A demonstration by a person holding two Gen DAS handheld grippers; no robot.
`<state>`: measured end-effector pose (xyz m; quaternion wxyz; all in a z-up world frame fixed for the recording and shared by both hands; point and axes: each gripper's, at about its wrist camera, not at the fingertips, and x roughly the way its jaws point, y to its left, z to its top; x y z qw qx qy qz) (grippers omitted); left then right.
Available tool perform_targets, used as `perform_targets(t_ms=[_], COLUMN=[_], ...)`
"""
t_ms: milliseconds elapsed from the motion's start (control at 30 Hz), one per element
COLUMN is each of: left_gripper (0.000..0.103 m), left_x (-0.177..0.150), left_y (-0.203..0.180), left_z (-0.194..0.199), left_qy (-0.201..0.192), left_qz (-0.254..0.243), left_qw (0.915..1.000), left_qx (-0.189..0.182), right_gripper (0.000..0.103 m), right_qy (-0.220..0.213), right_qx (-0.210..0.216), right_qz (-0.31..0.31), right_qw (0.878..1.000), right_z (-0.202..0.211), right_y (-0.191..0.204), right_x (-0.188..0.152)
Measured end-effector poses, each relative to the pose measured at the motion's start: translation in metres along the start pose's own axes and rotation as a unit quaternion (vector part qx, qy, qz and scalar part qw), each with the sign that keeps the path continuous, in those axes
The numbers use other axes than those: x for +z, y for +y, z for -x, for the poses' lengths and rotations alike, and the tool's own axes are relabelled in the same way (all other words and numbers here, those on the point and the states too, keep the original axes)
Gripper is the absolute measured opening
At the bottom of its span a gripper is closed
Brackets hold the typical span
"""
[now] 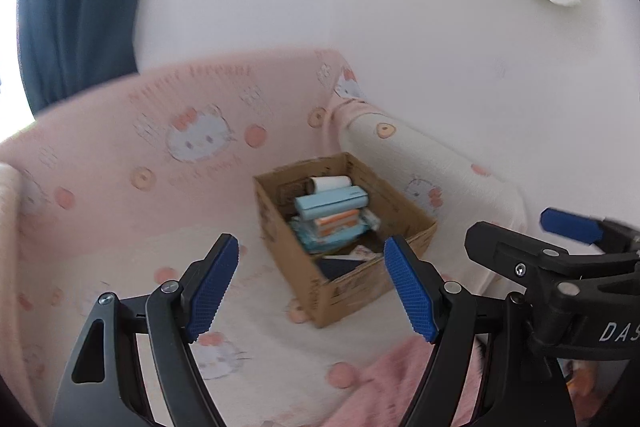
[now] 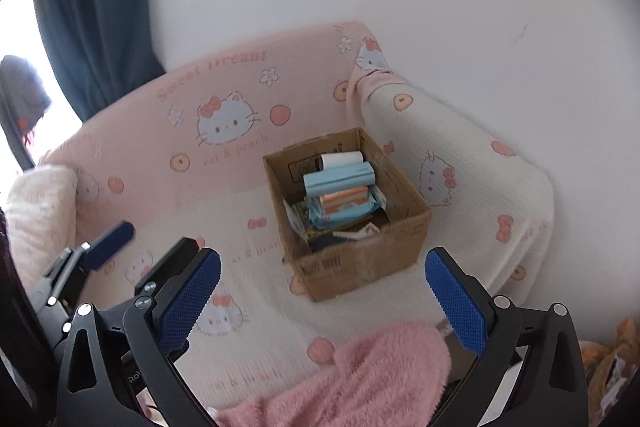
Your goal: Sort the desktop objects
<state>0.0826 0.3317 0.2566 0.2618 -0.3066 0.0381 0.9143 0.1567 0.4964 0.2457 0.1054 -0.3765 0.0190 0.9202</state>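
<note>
Fig. legend: both grippers hang over a small sofa (image 2: 120,131) w/ a pink cat-print cover, nothing held.

Step in hand, by my reading: between picks. The box (image 2: 404,227) sits on the seat, right of centre, near the right armrest, already part-filled, so some sorting looks done.

Tools: left gripper (image 1: 312,283) has its jaws spread, nothing between the pads; right gripper (image 2: 324,299) likewise wide apart and empty.

Next move prob. calls for finding another loose item. None shows on the seat except a pink fluffy cloth (image 2: 360,371) at the near edge, so a look elsewhere may be needed.

Count: 1 box; in it 1 white roll (image 2: 342,159) at the far end, 1 light-blue case (image 2: 340,181), 1 orange-white pack (image 2: 346,201), then blue wrapped packs beneath, no. unclear. 1 cloth. 2 grippers.
</note>
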Motion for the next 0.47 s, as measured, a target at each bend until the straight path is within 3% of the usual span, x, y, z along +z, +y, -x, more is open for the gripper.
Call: perform_targets(t_ms=[233,467], left_gripper=[0.079,0.079], left_x=[0.027,0.024], left_y=[0.004,-0.006], left_z=[-0.058,-0.085], left_qy=[0.033,0.043], left_qz=[0.030,0.002], left_qw=[0.9990,0.9991], left_qx=[-0.005,0.000], right_gripper=[0.102,0.102], right_qy=[0.025,0.053], right_qx=[-0.028,-0.028], right_qz=[-0.019,-0.026], right_qw=[0.999,0.998], right_z=[-0.050,-0.082], right_y=[-0.023,-0.032], right_x=[0.039,0.044])
